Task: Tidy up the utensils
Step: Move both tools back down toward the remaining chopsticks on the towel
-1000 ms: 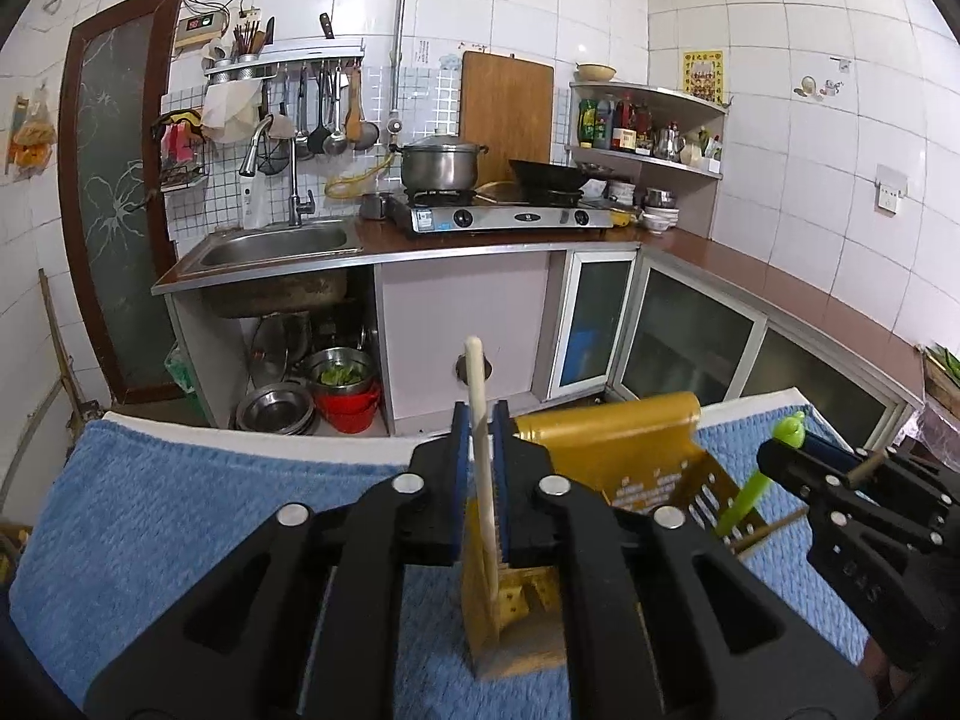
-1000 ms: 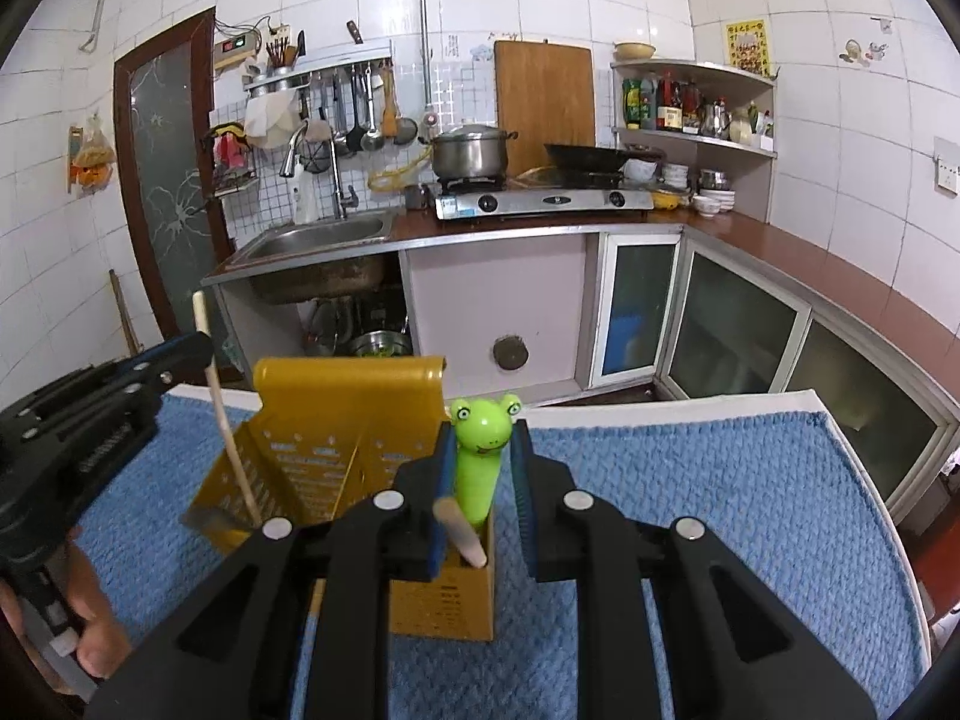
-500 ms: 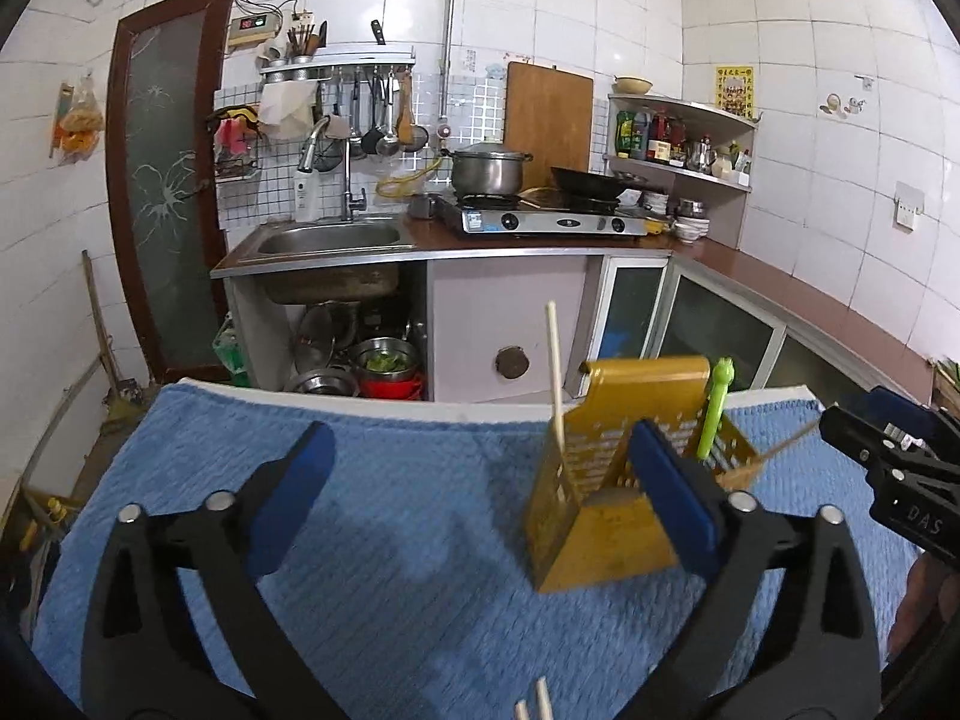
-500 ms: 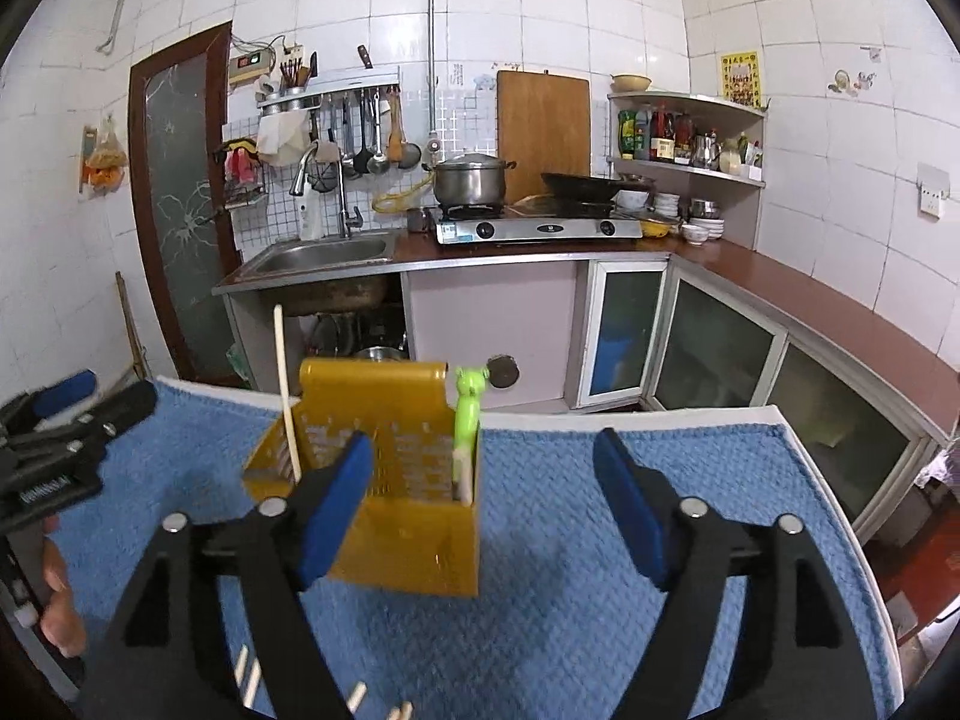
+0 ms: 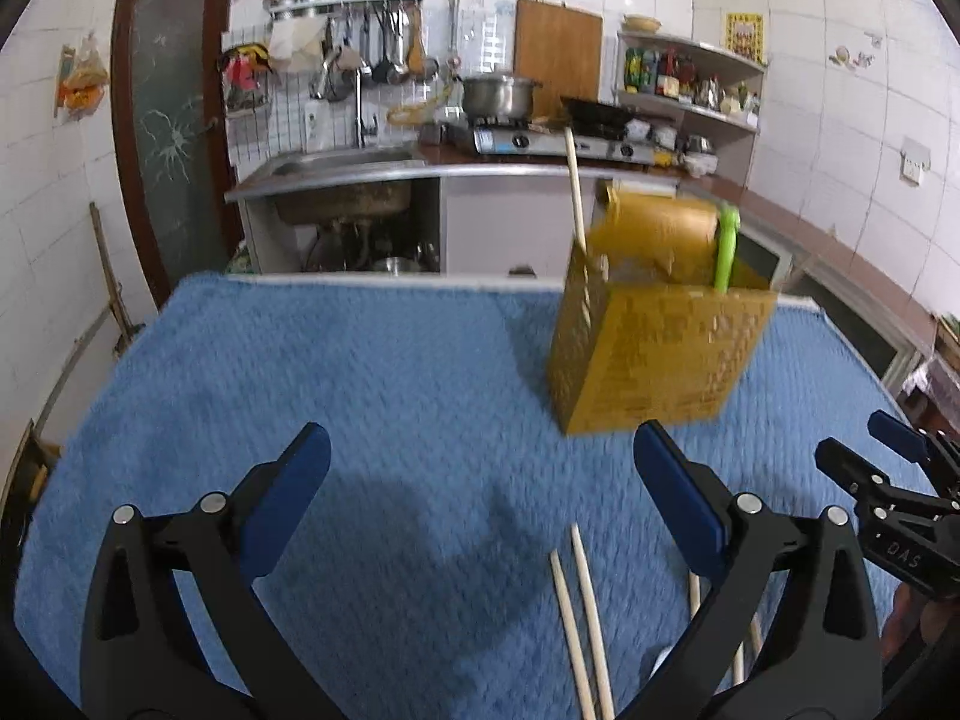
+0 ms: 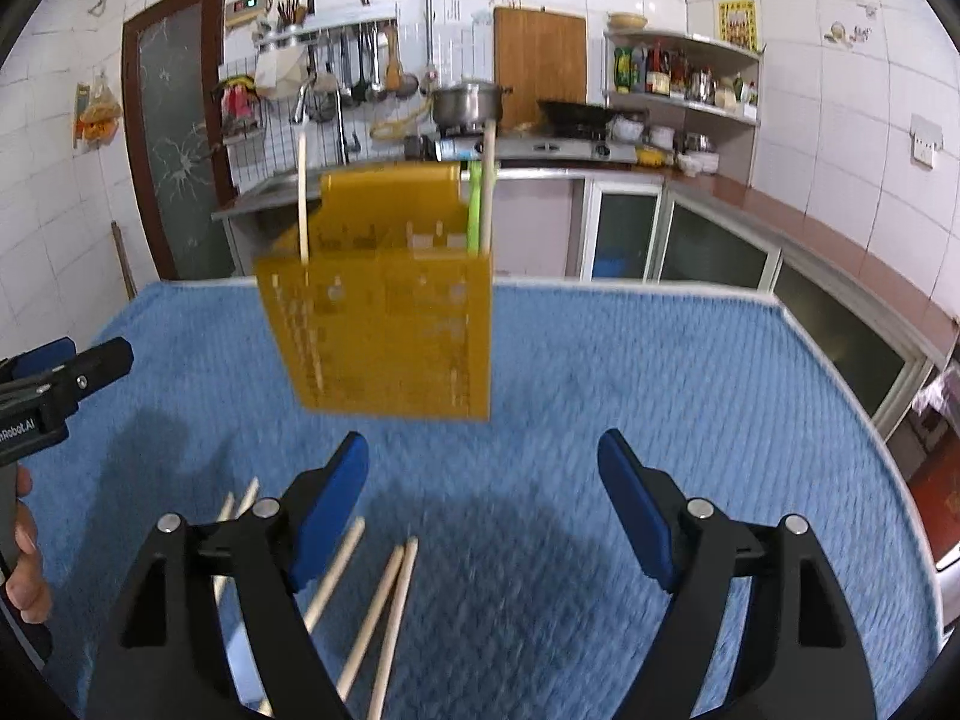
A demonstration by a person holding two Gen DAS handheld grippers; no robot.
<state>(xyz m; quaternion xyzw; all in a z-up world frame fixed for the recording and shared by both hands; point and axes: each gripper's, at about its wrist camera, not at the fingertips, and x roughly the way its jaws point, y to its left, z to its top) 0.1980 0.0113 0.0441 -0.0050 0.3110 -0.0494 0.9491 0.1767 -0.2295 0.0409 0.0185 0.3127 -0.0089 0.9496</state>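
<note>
Standing in the yellow holder are chopsticks; both grippers' jaws spread.

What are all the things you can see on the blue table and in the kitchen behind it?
Utensil holder: one, yellow, standing on the towel.
Chopsticks in holder: two, pale wood, upright, one at each end.
Green utensil: one, green, standing in the holder.
Loose chopsticks: several, pale wood, lying on the towel near the grippers.
Towel: one, blue, covering the table.
Pot: one, silver, on the stove.
Cutting board: one, brown, leaning on the wall.
Sink: one, steel, counter at left.
Left gripper: black with blue pads, open.
Right gripper: same, open.
</note>
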